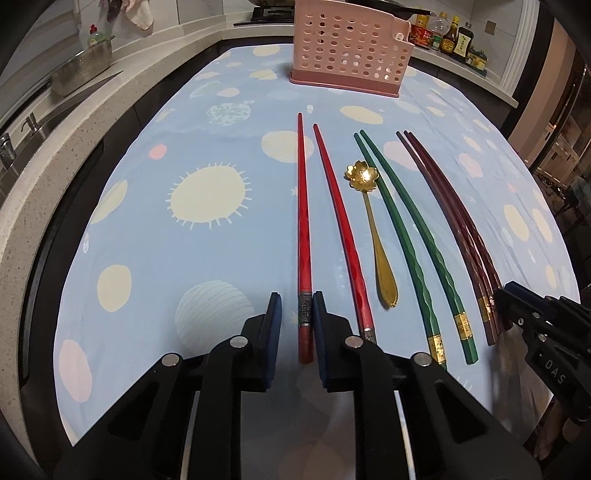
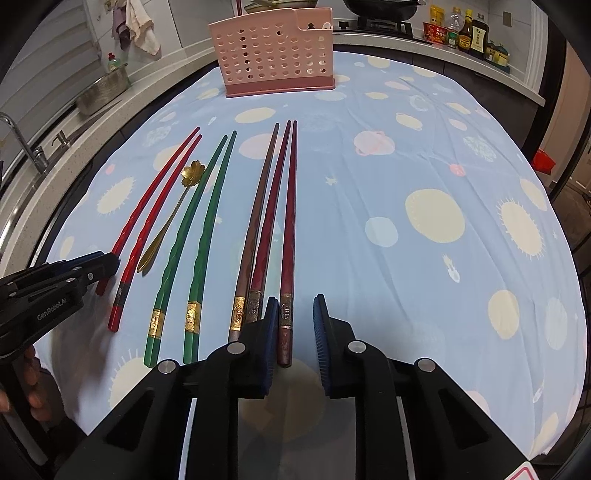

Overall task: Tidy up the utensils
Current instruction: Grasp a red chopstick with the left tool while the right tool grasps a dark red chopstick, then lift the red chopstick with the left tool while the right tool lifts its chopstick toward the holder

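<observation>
Two grippers, left gripper (image 1: 297, 310) and right gripper (image 2: 295, 314), each narrowly straddle one chopstick (image 1: 305, 236) unclamped; next, pinch and carry to the pink caddy (image 1: 349, 48) at twelve o'clock.

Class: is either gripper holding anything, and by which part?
Nothing is clamped yet. The left gripper's fingers straddle a bright red chopstick at its banded handle end; the right gripper straddles a dark red chopstick likewise.

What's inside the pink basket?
Through the pink basket's holes, only dark patches show. Something small and white pokes up in its side pocket. The walls hide everything else.
</observation>
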A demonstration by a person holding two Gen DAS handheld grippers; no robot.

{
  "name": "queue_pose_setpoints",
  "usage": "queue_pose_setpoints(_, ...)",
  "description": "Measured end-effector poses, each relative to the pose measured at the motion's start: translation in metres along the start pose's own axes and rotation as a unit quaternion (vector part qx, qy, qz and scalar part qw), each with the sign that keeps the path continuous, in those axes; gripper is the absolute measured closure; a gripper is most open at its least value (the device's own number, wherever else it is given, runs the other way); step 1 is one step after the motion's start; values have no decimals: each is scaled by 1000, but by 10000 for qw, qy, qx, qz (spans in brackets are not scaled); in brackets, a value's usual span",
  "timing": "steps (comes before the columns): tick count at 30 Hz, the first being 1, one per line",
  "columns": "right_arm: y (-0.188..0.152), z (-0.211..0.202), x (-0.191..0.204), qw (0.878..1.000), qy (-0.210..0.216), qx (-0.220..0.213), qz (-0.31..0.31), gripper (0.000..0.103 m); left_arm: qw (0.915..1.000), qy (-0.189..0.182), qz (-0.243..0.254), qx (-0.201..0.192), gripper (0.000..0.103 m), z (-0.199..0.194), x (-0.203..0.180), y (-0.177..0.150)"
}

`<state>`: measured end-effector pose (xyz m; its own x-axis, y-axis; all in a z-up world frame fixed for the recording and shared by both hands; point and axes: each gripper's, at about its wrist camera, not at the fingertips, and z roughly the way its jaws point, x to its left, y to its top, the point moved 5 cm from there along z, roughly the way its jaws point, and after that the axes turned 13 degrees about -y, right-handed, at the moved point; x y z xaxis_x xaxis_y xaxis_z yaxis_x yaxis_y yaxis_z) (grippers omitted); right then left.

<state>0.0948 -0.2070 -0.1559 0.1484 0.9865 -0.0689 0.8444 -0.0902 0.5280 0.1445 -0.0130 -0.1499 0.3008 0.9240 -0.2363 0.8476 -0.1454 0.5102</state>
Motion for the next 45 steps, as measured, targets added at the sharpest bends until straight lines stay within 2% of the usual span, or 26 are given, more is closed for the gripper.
queue_pose_setpoints(7, 1, -1, -3, 10000, 34, 21, 91, 95, 9999, -85, -108, 7, 96, -1, 2, 0)
queue_pose_setpoints(21, 5, -10, -18, 9993, 108, -68, 364, 96, 9990, -256, -364, -98, 96, -18, 7, 3)
queue_pose_setpoints(33, 30, -50, -27, 9963, 285, -535, 610, 96, 9966, -390, -376, -623, 96, -62, 0, 33)
queue_pose_setpoints(45, 80, -103, -49, 9858, 449, -1286, 980, 96, 9891, -506, -391, -1325, 96, -116, 0, 75)
